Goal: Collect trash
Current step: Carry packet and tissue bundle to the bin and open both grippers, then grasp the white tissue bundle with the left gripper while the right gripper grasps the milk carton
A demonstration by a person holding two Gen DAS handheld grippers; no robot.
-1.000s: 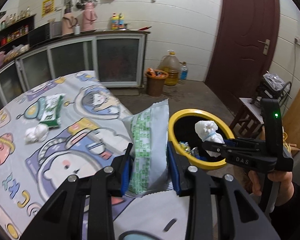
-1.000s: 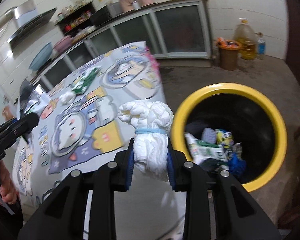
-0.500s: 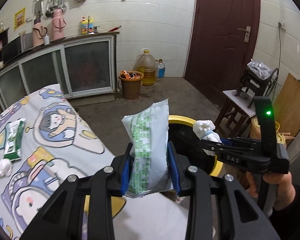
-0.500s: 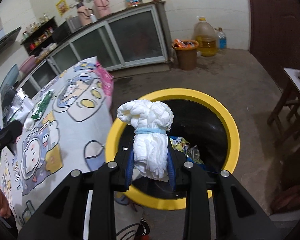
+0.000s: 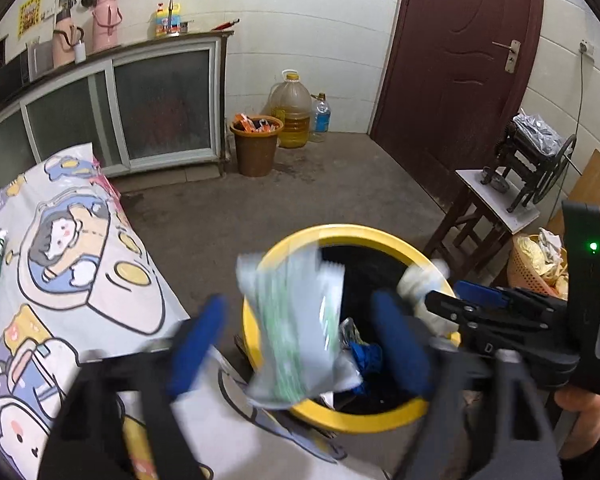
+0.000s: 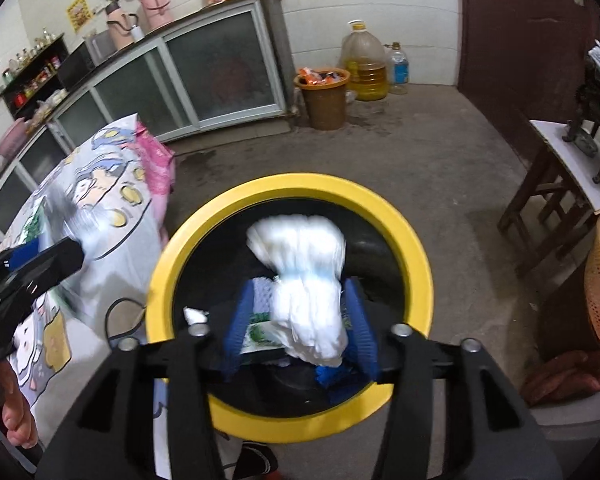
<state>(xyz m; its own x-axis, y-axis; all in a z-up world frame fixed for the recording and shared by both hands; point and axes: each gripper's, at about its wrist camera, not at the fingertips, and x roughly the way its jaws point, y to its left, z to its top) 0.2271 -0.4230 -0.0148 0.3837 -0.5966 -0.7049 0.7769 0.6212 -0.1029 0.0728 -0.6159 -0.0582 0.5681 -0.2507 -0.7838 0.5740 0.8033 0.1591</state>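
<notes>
The left gripper (image 5: 300, 336) has just been opening, its fingers spread clear of a blurred green-and-white wrapper (image 5: 296, 328) over the yellow-rimmed bin (image 6: 412, 236). The right gripper (image 6: 300, 328) has just been opening too; a white wad (image 6: 308, 276) tied with a blue band sits loose between its fingers, above the bin's mouth.

The yellow-rimmed bin (image 6: 414, 256) gapes open — cloth-covered table (image 6: 100, 216) hems its left, wooden stool (image 6: 556, 184) stands well right.

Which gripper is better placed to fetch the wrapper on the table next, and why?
Left. The left gripper is open beside the table, its packet freed. The right gripper is over the bin around the wad.
</notes>
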